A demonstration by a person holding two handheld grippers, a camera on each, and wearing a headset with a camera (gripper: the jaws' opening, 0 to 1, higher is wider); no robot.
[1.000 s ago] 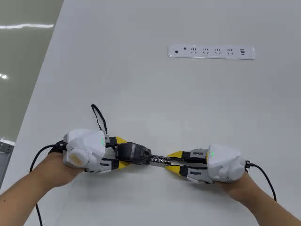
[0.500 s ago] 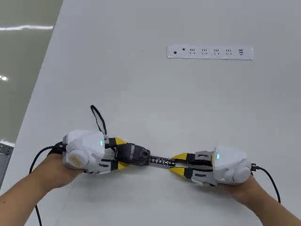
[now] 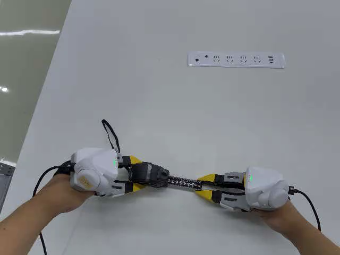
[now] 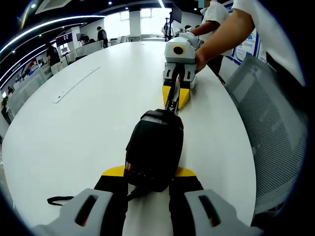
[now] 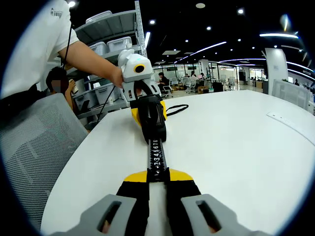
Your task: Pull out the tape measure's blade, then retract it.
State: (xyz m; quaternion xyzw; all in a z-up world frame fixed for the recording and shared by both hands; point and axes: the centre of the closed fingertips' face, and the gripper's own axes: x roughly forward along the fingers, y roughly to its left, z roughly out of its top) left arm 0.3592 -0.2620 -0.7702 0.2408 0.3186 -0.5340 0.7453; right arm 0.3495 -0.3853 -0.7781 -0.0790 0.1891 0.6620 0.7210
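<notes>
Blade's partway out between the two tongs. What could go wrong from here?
1. The right tongs pinch only the end of the blade; a slip would likely let it snap back into the tape measure case.
2. The left tongs grip just the case's rear, so further pull may tug it loose.

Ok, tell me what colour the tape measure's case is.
The tape measure's case is black, seen best in the left gripper view.
</notes>
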